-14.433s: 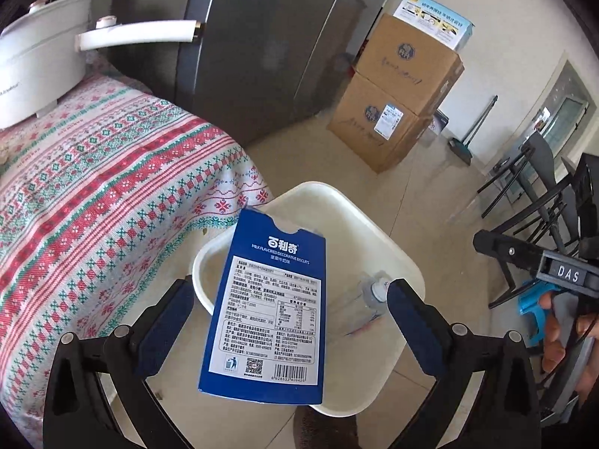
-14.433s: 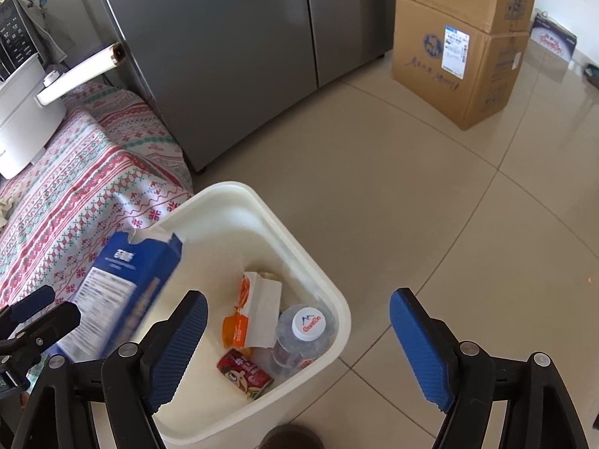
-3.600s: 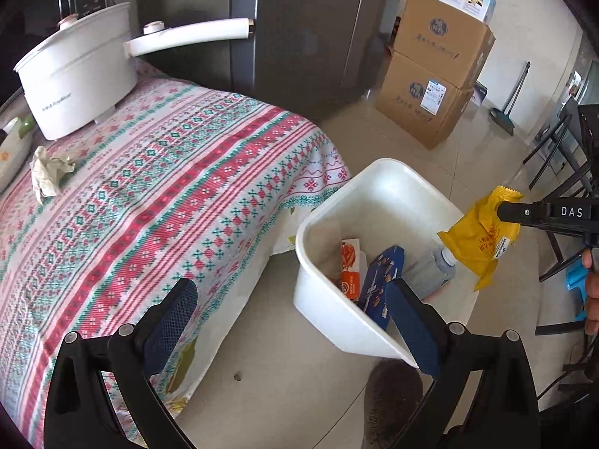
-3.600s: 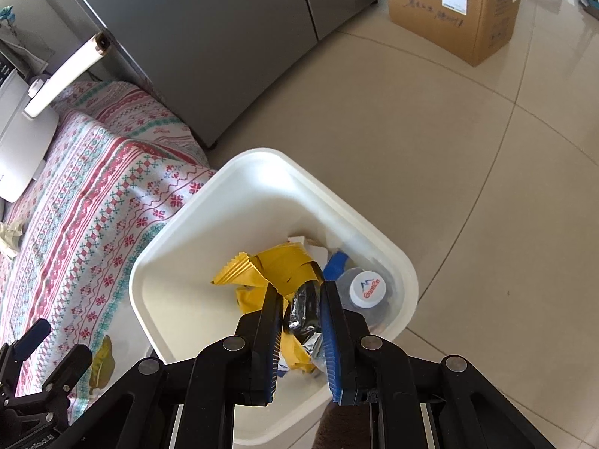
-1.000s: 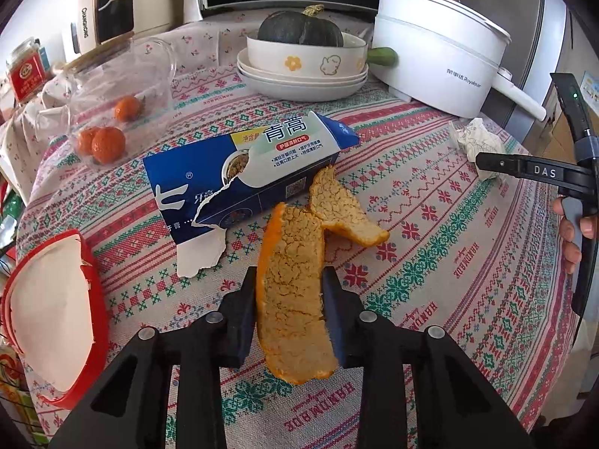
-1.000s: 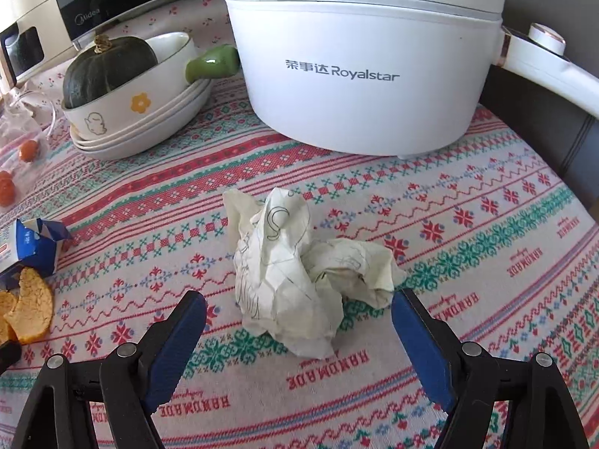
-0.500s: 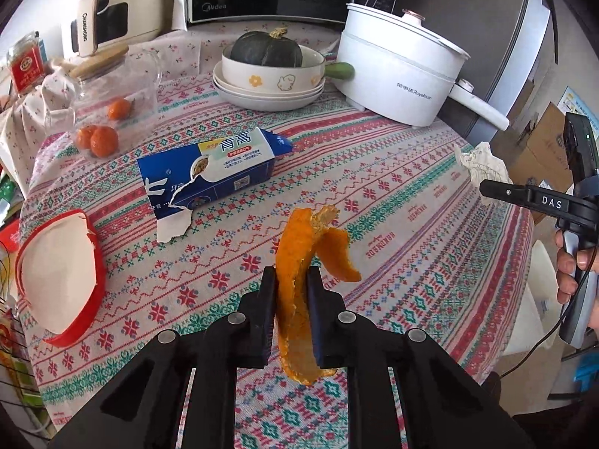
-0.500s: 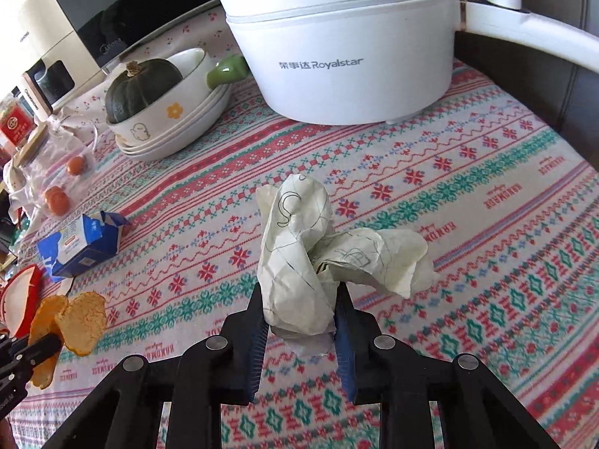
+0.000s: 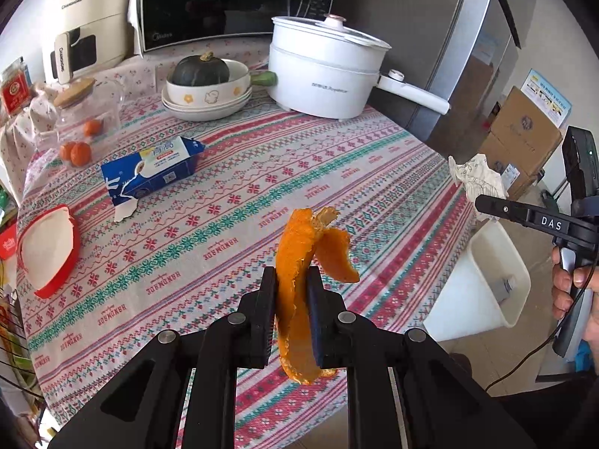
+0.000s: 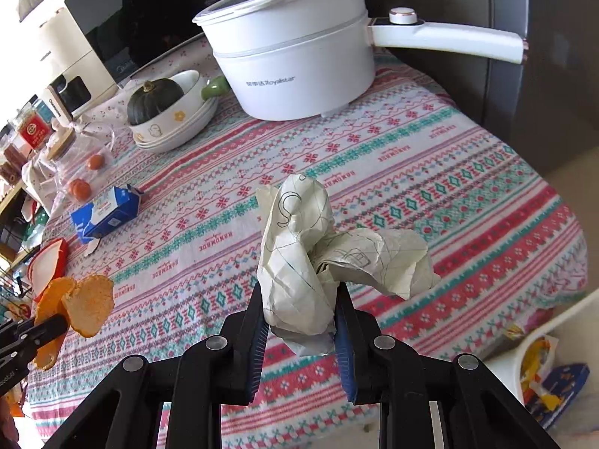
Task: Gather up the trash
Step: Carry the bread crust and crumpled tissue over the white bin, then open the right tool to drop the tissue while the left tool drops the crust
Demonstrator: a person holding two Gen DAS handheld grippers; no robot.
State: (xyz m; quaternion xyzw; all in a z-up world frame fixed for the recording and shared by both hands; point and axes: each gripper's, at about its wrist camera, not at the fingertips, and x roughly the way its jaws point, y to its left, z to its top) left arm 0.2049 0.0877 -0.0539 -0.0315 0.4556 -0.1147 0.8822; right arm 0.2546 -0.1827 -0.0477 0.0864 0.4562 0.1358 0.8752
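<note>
On the patterned tablecloth (image 9: 232, 224) a torn blue carton (image 9: 153, 172) still lies uncollected, while the left gripper (image 9: 291, 299) clamps orange peel (image 9: 299, 262) and the right gripper (image 10: 299, 321) pinches crumpled paper (image 10: 299, 247) above it, neither yet dropped into the partly filled white bin (image 9: 501, 284) beside the table.

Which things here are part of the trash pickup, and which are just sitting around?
Part of the job:
orange peel, held by the left gripper
crumpled paper, held by the right gripper
white bin
torn blue carton

Just lying about:
electric pot
green squash
microwave
</note>
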